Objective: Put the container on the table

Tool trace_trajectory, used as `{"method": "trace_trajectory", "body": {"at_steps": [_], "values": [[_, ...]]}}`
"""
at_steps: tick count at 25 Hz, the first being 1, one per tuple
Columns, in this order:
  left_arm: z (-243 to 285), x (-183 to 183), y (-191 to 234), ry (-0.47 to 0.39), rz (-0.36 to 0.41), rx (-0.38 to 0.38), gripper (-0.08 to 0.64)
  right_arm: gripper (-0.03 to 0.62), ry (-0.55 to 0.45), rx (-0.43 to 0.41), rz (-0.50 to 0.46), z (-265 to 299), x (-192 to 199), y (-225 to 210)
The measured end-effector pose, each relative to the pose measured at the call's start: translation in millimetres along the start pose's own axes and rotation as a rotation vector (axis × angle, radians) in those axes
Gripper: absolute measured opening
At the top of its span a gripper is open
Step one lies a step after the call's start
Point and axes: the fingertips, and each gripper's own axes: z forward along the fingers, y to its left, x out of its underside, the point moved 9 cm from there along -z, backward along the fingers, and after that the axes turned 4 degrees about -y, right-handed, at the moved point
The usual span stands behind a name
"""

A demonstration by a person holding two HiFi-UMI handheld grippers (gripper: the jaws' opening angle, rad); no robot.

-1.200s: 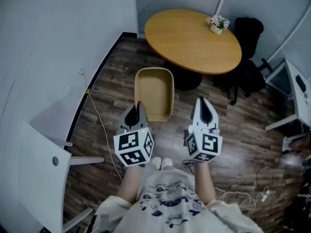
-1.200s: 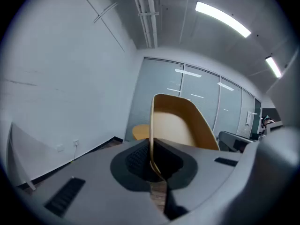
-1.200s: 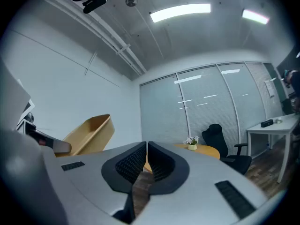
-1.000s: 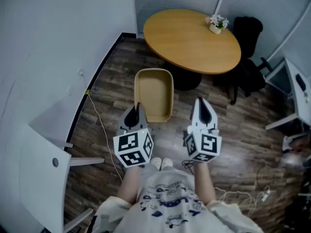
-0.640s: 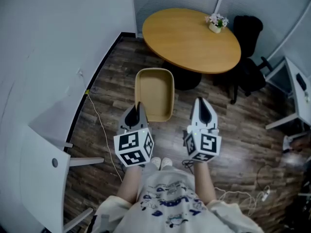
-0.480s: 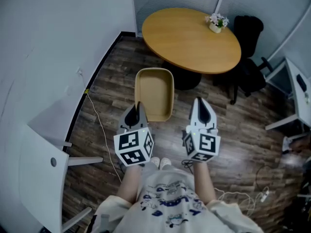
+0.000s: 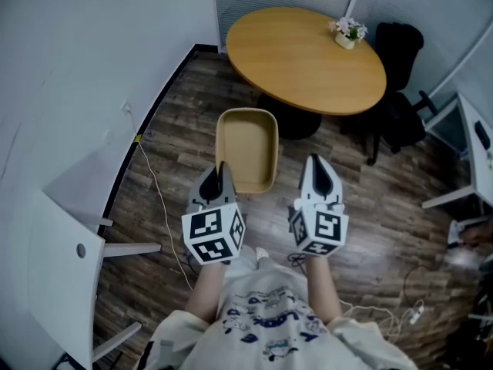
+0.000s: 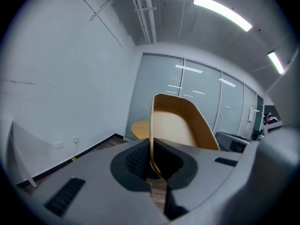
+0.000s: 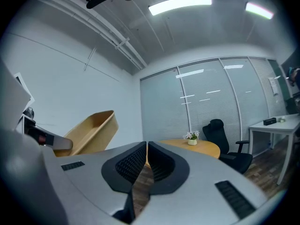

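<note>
A small office meeting room.
A round tan wooden table [image 7: 308, 56] carrying a small pot of flowers [image 7: 348, 31] stands by a black swivel office chair [image 7: 394, 48]. Around them are frosted glass partition walls [image 9: 211, 107], long ceiling strip lights [image 9: 180, 3], a white desk [image 7: 476, 149] and dark wood-plank flooring [image 7: 192, 129].

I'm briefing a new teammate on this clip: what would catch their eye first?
The tan container, held above the wood floor by its near rim in the shut left claw, stands out; the right claw beside it is shut on nothing. Just ahead is a round wooden table with a small flower pot near its far edge, and a black office chair to its right.
</note>
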Motion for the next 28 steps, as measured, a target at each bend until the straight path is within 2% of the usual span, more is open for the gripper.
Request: {"method": "trace_trajectory", "body": {"at_steps": [6, 12, 28], "values": [[18, -1, -2, 0.013, 0.006, -0.001, 0.009, 0.011, 0.015, 0.002, 0.000, 17, 1, -6], [62, -9, -4, 0.019, 0.009, 0.020, 0.009, 0.011, 0.011, 0.023, -0.011, 55, 5, -19], [242, -75, 24, 0.023, 0.037, 0.102, 0.009, 0.011, 0.015, 0.077, -0.018, 233, -1, -35]]}}
